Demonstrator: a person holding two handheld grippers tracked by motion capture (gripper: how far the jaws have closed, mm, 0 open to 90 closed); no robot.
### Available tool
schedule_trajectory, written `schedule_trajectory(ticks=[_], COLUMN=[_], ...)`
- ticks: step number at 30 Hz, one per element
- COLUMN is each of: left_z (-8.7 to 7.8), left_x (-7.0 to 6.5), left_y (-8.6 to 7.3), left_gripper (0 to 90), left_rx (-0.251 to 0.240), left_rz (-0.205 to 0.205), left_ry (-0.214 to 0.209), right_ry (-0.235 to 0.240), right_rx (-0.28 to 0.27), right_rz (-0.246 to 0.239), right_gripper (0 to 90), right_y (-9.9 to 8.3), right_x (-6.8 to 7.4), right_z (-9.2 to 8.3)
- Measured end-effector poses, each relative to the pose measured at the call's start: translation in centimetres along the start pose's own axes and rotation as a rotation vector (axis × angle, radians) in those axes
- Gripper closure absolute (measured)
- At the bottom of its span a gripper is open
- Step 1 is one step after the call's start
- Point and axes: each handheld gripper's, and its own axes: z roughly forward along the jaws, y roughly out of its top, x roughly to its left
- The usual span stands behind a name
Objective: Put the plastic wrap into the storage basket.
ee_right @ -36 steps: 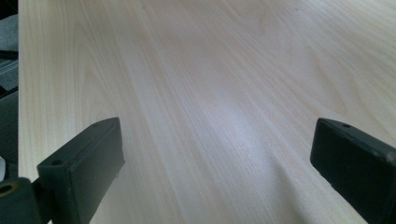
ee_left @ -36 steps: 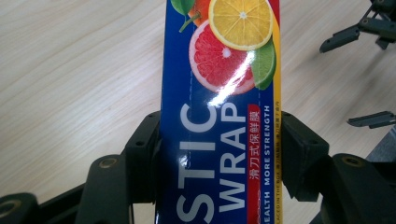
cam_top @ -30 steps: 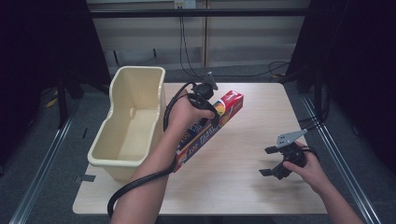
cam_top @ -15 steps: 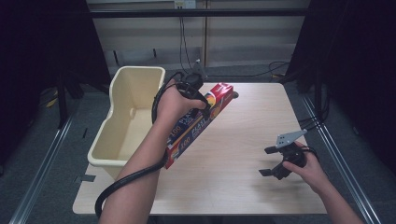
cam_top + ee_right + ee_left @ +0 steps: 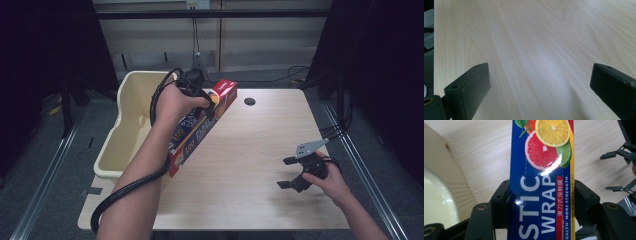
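Observation:
A long blue and red plastic-wrap box (image 5: 192, 142) with citrus pictures hangs tilted above the table's left side, its lower end over the table edge beside the bin. My left gripper (image 5: 212, 106) is shut on the box near its upper end. In the left gripper view both black jaws press the sides of the box (image 5: 541, 157), and my left gripper (image 5: 541, 202) looks along it. My right gripper (image 5: 289, 173) rests low at the table's right front, open. In the right gripper view my right gripper (image 5: 539, 87) has bare wood between its jaws.
A cream plastic bin (image 5: 130, 100) stands off the table's left edge; its wall (image 5: 436, 195) also appears in the left gripper view. The wooden table (image 5: 250, 150) has a cable hole (image 5: 249, 101) near its far edge. Cables trail behind the table.
My left hand has carried the box up and to the left, toward the bin. The right hand and its gripper have stayed put.

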Motion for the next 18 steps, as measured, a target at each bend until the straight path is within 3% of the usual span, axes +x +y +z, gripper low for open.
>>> schedule_trajectory(ticks=[11,12,18], left_z=[-2.5,-2.7,-3.5], left_x=[1.5,1.7,2.4], left_y=[-0.4,-0.5,-0.8], left_gripper=[41.0,41.0,41.0], left_rx=[-0.021,-0.04,-0.044], left_rz=[-0.073,-0.092,-0.111], left_ry=[0.056,0.054,0.073], right_ry=[-0.003,0.0,-0.005], right_rx=[-0.003,-0.002,0.001], right_rz=[-0.003,-0.004,-0.004], right_gripper=[2.7,2.8,2.8], right_y=[0.0,0.0,0.0], right_x=[0.0,0.0,0.1], right_z=[0.0,0.1,0.1])
